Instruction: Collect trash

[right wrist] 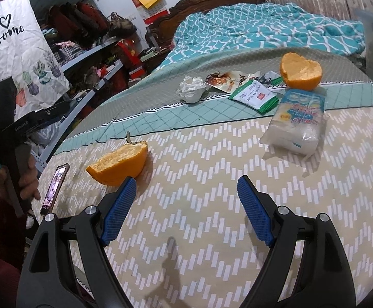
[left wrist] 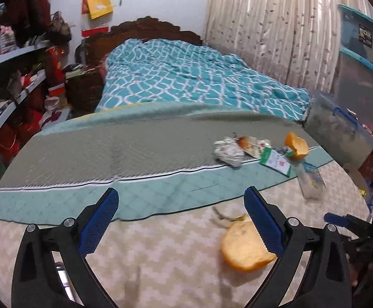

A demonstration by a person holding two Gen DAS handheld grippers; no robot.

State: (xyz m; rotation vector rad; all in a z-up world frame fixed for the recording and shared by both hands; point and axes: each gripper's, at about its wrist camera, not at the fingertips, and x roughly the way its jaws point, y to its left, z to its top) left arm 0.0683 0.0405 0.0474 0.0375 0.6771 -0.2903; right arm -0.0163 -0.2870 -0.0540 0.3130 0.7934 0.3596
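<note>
Trash lies on a bed with a patterned mat. The near orange peel (left wrist: pixel 245 249) (right wrist: pixel 119 165) sits just past my left gripper (left wrist: pixel 181 192), half hidden behind one pad; the jaws stand open and empty. My right gripper (right wrist: pixel 186 182) is open too, empty, with that peel just beyond its left finger. Farther off lie a second orange peel (right wrist: pixel 300 73) (left wrist: pixel 297 145), a crumpled tissue (right wrist: pixel 192 89) (left wrist: pixel 227 152), a snack wrapper (right wrist: pixel 223 79), green-and-white sachets (right wrist: pixel 255 97) (left wrist: pixel 276 162) and a clear plastic packet (right wrist: pixel 295 125) (left wrist: pixel 310 181).
A phone (right wrist: pixel 54 188) lies near the bed's left edge, next to a person's hand (right wrist: pixel 28 177). A white "Home" bag (right wrist: pixel 14 51) hangs left. Cluttered shelves (left wrist: pixel 19 82) line the left side. A teal quilt (left wrist: pixel 186 77) covers the far bed. Clear storage bins (left wrist: pixel 340 133) stand right.
</note>
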